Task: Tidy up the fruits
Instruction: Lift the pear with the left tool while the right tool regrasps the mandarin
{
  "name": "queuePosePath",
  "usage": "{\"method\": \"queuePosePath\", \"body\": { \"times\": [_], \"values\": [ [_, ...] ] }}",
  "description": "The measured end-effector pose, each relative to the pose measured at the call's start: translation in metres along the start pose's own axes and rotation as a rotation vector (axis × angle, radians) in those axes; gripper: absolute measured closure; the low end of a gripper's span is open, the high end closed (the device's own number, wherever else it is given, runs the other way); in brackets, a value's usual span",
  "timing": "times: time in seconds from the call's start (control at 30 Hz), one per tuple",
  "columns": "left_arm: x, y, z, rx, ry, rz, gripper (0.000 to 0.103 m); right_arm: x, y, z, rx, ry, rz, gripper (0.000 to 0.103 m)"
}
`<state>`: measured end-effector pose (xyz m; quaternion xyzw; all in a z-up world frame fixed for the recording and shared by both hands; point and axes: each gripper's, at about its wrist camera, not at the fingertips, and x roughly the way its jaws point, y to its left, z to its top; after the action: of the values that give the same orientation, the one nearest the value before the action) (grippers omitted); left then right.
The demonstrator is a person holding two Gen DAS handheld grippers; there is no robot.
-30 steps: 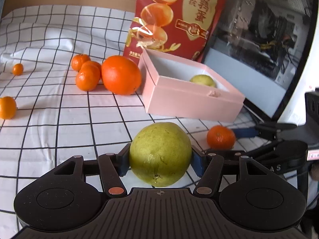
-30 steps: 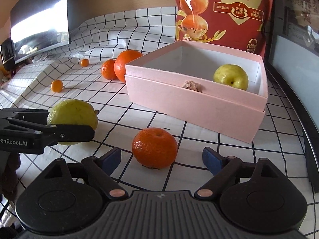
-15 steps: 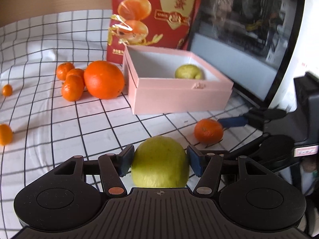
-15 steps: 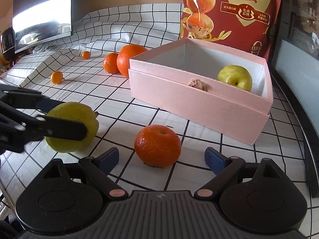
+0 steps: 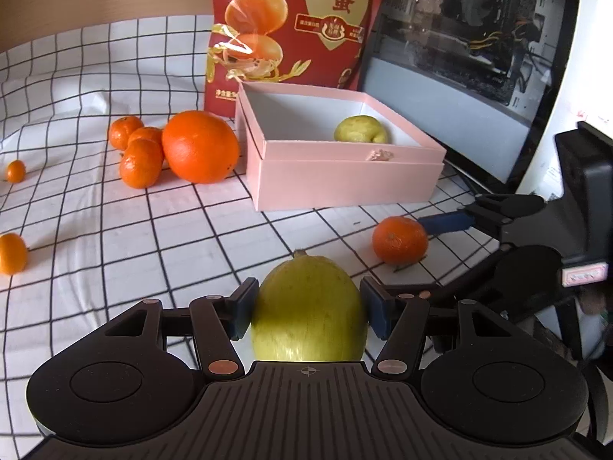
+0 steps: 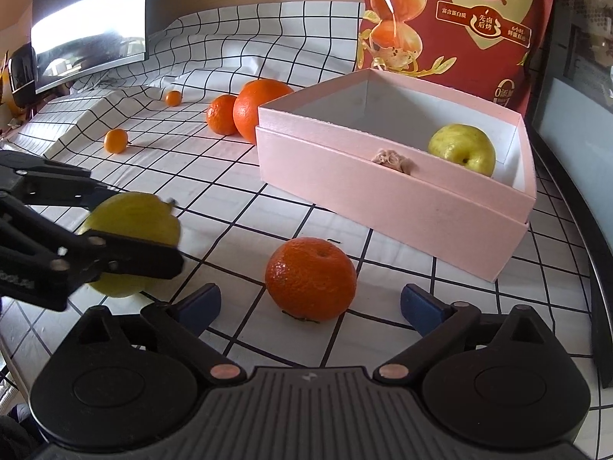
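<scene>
Here, the left claw (image 5: 308, 308) is clamped on a yellow-green fruit (image 5: 308, 308), with one blue pad pressing on each side of it. In the right wrist view the same fruit (image 6: 132, 243) shows at the left, squeezed between the black arms of that claw, and it looks lifted a little above the checked cloth (image 5: 115, 237) that covers the tabletop.

The right claw (image 6: 310, 304) has its two blue pads far apart, and its jaws have just been opening wider. A mandarin (image 6: 311, 279) sits on the cloth between the pads, but neither pad touches it. In the left wrist view this mandarin (image 5: 399, 239) lies just in front of the pink box (image 5: 345, 184), with one blue pad of the right claw close beside it.

The pink box is open on top. One more yellow-green fruit (image 6: 461, 148) lies inside it, near the far right corner. A small tuft (image 6: 392, 158) sticks up on the box's front rim.

To the left of the box a big orange (image 5: 200, 147) sits touching some smaller mandarins (image 5: 140, 153). Two tiny oranges (image 5: 12, 253) lie well apart from them, farther left on the cloth.

A tall red snack bag (image 5: 291, 27) stands right behind the box. A dark screen (image 6: 88, 27) stands at the far left edge of the cloth.
</scene>
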<state>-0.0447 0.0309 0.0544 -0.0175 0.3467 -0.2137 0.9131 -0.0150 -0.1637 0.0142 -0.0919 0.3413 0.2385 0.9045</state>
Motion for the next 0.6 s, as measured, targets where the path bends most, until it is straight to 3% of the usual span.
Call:
{"method": "queuePosePath", "body": {
  "times": [0.4,0.6],
  "values": [
    [-0.026,0.008,-0.017,-0.055,-0.030,-0.026,0.039,0.001,-0.002,0.001,-0.013,0.015,0.019,0.000],
    [-0.025,0.006,-0.016,-0.041,-0.030,-0.012,0.039,0.000,-0.005,0.004,0.018,-0.020,-0.013,0.020]
  ]
}}
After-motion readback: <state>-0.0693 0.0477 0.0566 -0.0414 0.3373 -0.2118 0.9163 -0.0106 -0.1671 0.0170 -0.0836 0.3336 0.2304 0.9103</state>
